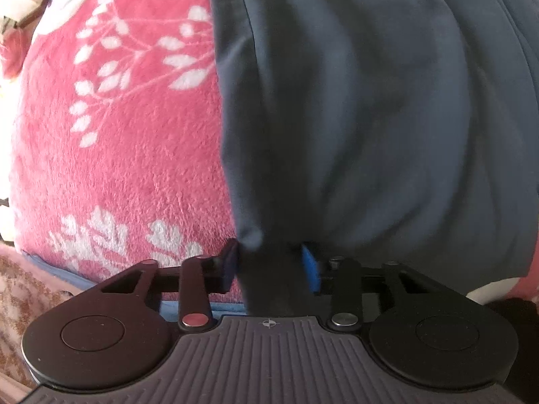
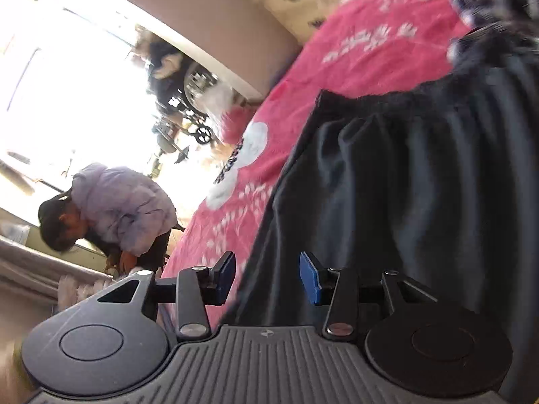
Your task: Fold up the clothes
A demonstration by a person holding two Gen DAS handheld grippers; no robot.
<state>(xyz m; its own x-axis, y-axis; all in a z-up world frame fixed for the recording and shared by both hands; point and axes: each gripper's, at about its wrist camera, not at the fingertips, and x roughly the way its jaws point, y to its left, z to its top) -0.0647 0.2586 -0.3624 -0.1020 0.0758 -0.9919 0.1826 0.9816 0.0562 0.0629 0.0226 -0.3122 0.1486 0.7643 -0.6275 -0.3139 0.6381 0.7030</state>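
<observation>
Lying on a fluffy pink blanket [image 1: 128, 168] printed with white leaf sprigs, one dark navy garment [image 1: 387, 118] of smooth woven cloth spreads in soft folds, its straight hemmed edge running down the blanket's middle. From the right wrist view the same garment [image 2: 421, 202] shows a gathered, rippled band at its far end. Two grippers are in view, each with blue rubber pads. The left gripper [image 1: 271, 266] points down onto the garment's near edge, its jaws partly closed with a fold of the navy cloth pinched between the pads. The right gripper [image 2: 267, 276] hangs over the garment's edge where it meets the blanket, jaws about half apart, with nothing gripped. Beyond the blanket a person in a pale puffy jacket [image 2: 121, 212] crouches.
</observation>
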